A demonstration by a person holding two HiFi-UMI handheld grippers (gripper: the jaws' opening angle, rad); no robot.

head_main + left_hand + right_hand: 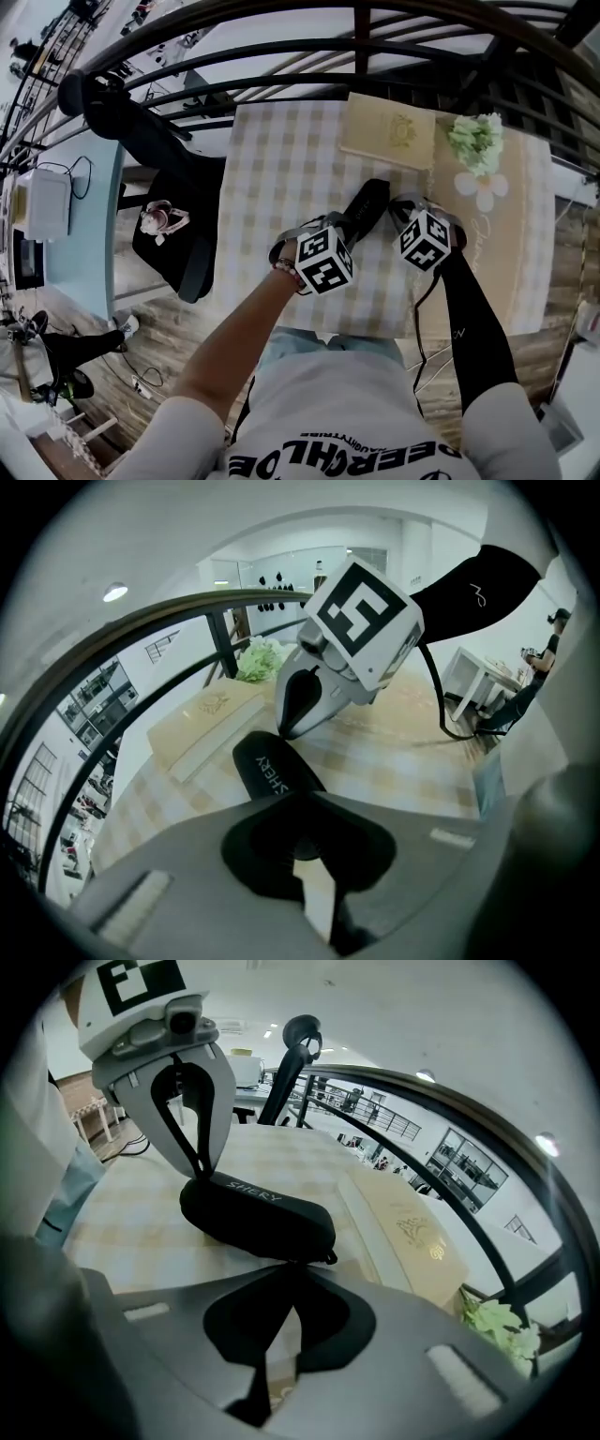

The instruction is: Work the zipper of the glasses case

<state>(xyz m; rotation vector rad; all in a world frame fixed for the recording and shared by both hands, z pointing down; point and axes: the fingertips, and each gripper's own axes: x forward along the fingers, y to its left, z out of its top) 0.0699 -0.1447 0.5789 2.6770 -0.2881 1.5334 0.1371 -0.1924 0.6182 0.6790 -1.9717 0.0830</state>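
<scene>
Holding the glasses case (pixel 367 204) on the checked surface (pixel 272 159), clamping its 7 o'clock end with the left gripper (pixel 298 847) and pinching its 1 o'clock end, by the zipper, with the right gripper (pixel 281 1279) closed tight. Seeing the seam shut along the visible side, so judging the unzipping as barely starting.

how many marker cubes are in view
2. The left cube sits on the left tool, at the case's near end. The right cube sits on the right tool, at its other end. None looks hidden.
</scene>
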